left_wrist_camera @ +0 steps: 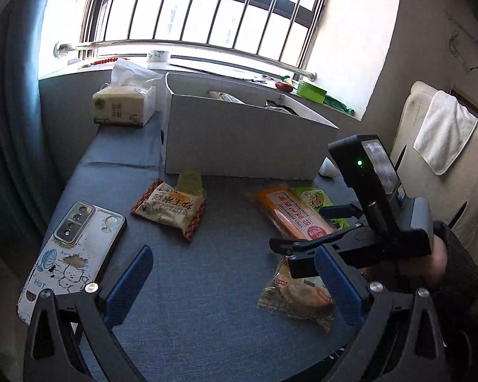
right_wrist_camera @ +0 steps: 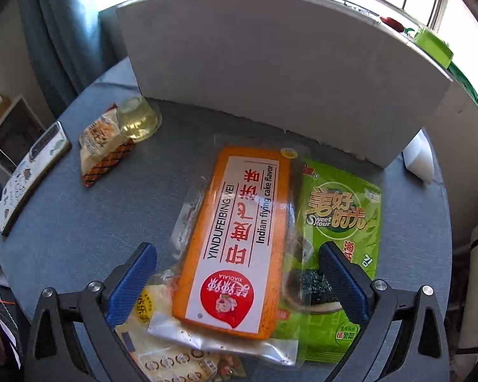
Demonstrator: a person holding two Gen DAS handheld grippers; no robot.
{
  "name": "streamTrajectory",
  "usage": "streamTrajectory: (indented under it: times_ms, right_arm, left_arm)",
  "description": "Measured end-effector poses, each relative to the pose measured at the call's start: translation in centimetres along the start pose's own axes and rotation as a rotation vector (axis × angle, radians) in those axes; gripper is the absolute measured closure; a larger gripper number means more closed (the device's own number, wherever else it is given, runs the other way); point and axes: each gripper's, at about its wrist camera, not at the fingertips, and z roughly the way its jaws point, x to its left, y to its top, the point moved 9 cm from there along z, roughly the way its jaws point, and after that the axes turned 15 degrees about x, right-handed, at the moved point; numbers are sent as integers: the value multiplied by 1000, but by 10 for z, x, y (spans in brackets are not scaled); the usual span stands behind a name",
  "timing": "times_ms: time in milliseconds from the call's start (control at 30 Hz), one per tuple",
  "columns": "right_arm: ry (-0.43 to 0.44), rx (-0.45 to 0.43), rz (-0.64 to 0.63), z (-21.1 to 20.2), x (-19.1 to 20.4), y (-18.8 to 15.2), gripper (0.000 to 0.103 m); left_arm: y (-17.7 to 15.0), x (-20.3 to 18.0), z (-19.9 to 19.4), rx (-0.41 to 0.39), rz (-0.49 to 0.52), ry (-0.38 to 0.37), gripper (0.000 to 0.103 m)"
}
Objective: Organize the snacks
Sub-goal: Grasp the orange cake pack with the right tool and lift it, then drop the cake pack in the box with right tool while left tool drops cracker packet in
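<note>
Between the spread fingers of the right gripper [right_wrist_camera: 237,275] lies the orange cake pack [right_wrist_camera: 235,238], overlapping the green seaweed pack [right_wrist_camera: 341,222]. Best lowered squarely, pinching only the orange pack. Beyond stands the white box [right_wrist_camera: 271,73]. Left gripper [left_wrist_camera: 235,281] hangs spread, holding nothing.

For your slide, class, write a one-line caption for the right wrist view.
Open right gripper poised over the orange flying-cake pack, overlapping the green seaweed packet before the white box.
</note>
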Motion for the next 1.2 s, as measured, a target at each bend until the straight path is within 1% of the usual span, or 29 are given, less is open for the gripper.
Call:
streamTrajectory:
  times_ms: [33,67,100,133,167,200,300,333,367,467,500,600,633,700,767,833,867,900,933,967,1000,1033,1067,1100,1200]
  right_arm:
    - [-15,-3,-6,0,0,2,0]
    - [-18,0,-13,0,1,3,4]
    - [-44,-13,-18,-1,0,3,17]
    - [-72,-30,-29,-4,0,4,22]
    - [-76,-38,-35,-6,0,3,35]
    - [-78,-54,-31,-11,-2,2,45]
    - [12,-65,-12,-17,-8,0,47]
    - [14,-64,-17,-18,-10,-2,47]
    - [23,-77,-8,-22,-14,-2,47]
    - [116,-127,29,-41,-25,-7,47]
    - [125,-149,35,-51,-30,-9,47]
    - [168,-217,55,-80,-41,-17,47]
    - [192,-236,64,-88,-42,-25,47]
    - [236,-275,81,-103,-47,-36,47]
    - [240,-300,85,-118,-52,-40,47]
    - [240,-311,94,-125,-62,-52,47]
    - [246,-314,101,-126,-64,-56,47]
    - [251,-316,105,-126,-66,-59,47]
    - [253,-316,107,-127,-69,-62,47]
    - [253,-314,111,-126,-71,-64,47]
    - [256,-311,117,-124,-71,-66,47]
    - [263,-310,121,-118,-65,-60,47]
    - [269,-310,125,-118,-66,-60,47]
    - [274,-310,126,-116,-64,-59,47]
    - [282,-316,133,-111,-65,-57,47]
  left_arm:
    - [-1,2,1,2,-3,1,0]
    - [-1,5,1,4,-8,2,0]
    - [-1,7,1,4,-14,5,0]
    - [-1,9,1,5,-17,5,0]
    - [-1,10,2,6,-20,5,0]
    - [-1,12,3,8,-22,8,0]
    - [0,16,7,17,-21,22,0]
    - [1,19,10,24,-23,30,0]
    - [1,21,12,29,-25,37,0]
    - [8,23,22,52,5,44,0]
    - [13,25,27,64,18,46,0]
    - [28,31,49,114,63,55,0]
    - [33,36,59,142,73,60,0]
    - [44,46,79,186,85,90,0]
    - [52,57,98,234,100,137,0]
    - [54,63,113,286,100,126,1]
    - [56,63,114,279,113,137,2]
    - [57,62,115,290,122,132,5]
    - [58,61,115,291,137,143,10]
    - [58,61,113,286,154,169,26]
    - [57,61,112,292,164,181,30]
    - [56,60,111,297,165,166,31]
    - [55,57,108,297,161,142,35]
    - [54,56,105,288,157,129,37]
    - [56,49,86,229,167,127,38]
